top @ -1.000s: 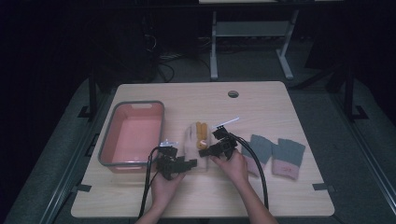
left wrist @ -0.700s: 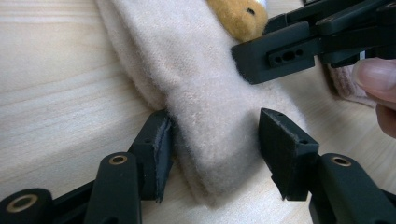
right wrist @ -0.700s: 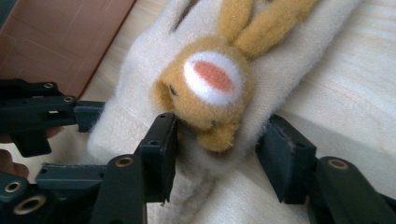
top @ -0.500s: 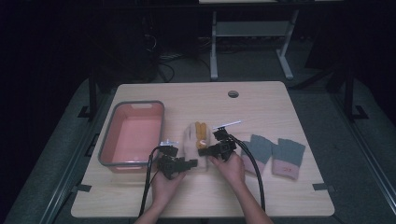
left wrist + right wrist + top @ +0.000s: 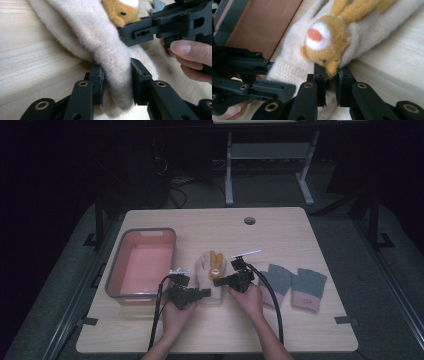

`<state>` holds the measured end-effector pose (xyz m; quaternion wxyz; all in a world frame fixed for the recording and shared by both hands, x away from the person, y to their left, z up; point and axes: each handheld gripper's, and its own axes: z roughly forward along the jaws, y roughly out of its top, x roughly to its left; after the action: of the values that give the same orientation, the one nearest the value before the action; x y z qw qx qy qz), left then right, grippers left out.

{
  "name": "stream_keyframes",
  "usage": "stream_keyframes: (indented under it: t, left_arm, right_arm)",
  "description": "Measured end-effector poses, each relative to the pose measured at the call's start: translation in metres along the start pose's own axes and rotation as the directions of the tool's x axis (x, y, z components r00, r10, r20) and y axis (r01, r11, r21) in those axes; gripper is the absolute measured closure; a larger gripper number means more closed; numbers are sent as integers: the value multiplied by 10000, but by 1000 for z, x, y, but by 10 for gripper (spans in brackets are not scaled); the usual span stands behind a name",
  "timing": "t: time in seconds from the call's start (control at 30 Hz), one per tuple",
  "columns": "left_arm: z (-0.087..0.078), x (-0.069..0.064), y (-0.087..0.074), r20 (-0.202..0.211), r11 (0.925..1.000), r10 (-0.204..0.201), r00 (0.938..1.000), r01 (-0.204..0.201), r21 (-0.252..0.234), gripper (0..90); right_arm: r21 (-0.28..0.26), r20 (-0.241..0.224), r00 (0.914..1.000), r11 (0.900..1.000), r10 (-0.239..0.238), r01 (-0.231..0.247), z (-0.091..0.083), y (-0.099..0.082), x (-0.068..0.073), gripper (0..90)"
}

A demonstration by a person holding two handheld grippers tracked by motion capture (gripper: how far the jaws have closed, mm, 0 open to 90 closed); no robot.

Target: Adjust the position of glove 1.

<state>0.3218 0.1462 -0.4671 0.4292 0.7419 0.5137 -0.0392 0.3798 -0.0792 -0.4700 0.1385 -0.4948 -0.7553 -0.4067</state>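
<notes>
At the near centre of the wooden table (image 5: 280, 230) lies a cream mitten (image 5: 210, 277) bearing an orange plush animal face (image 5: 215, 266), just right of a pink bin (image 5: 141, 266) with a grey rim. Left gripper (image 5: 204, 293) meets the mitten's near left edge; in the left gripper view its jaws have just been closing and now pinch a gathered fold of the cream fabric (image 5: 116, 67) tightly between the pads. Right gripper (image 5: 218, 282) meets the mitten from the right side; in the right gripper view its jaws have likewise just been closing and now stand nearly together, clamped on the fabric (image 5: 331, 72) at the lower edge of the plush face (image 5: 325, 42). Both grippers lie close together over the mitten, each held in a hand. Two grey gloves with pink cuffs (image 5: 292, 285) lie side by side further right, apart from the mitten.
</notes>
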Motion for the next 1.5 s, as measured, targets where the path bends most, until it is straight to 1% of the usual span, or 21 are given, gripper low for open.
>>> stream_keyframes:
  t: [0.03, 0.07, 0.1, 0.27, 0.37, 0.47, 0.5, 0.53, 0.6, 0.67, 0.7, 0.73, 0.8, 0.83, 0.87, 0.97, 1.07, 1.5]
  left_arm:
    - [0, 1, 1, 134, 9999, -119, 9998, 120, -30, 675]
    - [0, 2, 1, 187, 9999, -168, 9997, 169, -33, 677]
    - [0, 2, 1, 237, 9997, -225, 9995, 226, -73, 680]
    - [-1, 0, 2, 330, 9998, -178, 9993, 182, -123, 685]
    - [-2, -2, 4, 428, 9998, -119, 9990, 125, -130, 685]
    - [-3, -4, 5, 461, 9998, -82, 9989, 89, -154, 685]
    - [-3, -5, 7, 500, 9998, -30, 9987, 40, -189, 686]
    - [-3, -5, 7, 527, 9998, -27, 9986, 37, -191, 686]
    - [-4, -6, 9, 577, 9997, -29, 9983, 43, -227, 686]
    - [-5, -7, 10, 560, 9997, -17, 9984, 30, -229, 687]
    - [-6, -8, 11, 565, 9997, 35, 9984, -23, -224, 687]
    - [-7, -9, 12, 582, 9996, 50, 9983, -35, -265, 687]
    - [-8, -11, 15, 645, 9995, 146, 9978, -127, -292, 687]
    - [-8, -12, 15, 683, 9994, 40, 9977, -17, -342, 687]
    - [-9, -12, 17, 716, 9995, 166, 9973, -147, -271, 687]
    - [-9, -15, 19, 745, 9995, 129, 9971, -107, -299, 687]
    - [-10, -17, 21, 745, 9993, 271, 9968, -251, -280, 687]
    - [-16, -23, 32, 957, 9989, 388, 9947, -363, -280, 688]
  right_arm:
    - [-20, -28, 10000, 10000, -25, 25, -1, 0, 0, 819]
    - [-47, -69, 9998, 9999, -159, 159, -1, 0, -1, 822]
    - [-87, -101, 9999, 9999, -140, 140, -2, 1, -1, 824]
    - [-66, -90, 9997, 9998, -205, 205, -7, 1, 1, 830]
    - [-174, -82, 9994, 9993, -330, 328, -11, 2, 2, 832]
    - [-152, -58, 9995, 9994, -321, 320, -14, 2, 3, 832]
    - [-221, -37, 9992, 9989, -409, 408, -16, 2, 3, 833]
    - [-193, -20, 9994, 9992, -341, 340, -17, 3, 4, 833]
    - [-211, -61, 9991, 9989, -423, 421, -20, 3, 4, 833]
    - [-189, -87, 9991, 9990, -406, 405, -21, 4, 5, 834]
    - [-265, -52, 9989, 9985, -475, 474, -22, 5, 5, 834]
    - [-196, -21, 9989, 9988, -460, 459, -24, 6, 7, 834]
    - [-338, -34, 9985, 9980, -541, 540, -27, 7, 8, 834]
    - [-315, -18, 9986, 9981, -528, 527, -28, 7, 9, 834]
    - [-362, -32, 9987, 9981, -509, 507, -30, 8, 9, 834]
    - [-363, -22, 9987, 9981, -502, 501, -34, 8, 9, 834]
    - [-412, -50, 9985, 9977, -538, 535, -36, 9, 10, 834]
    - [-744, -233, 9989, 9964, -414, 396, -48, 11, 12, 834]
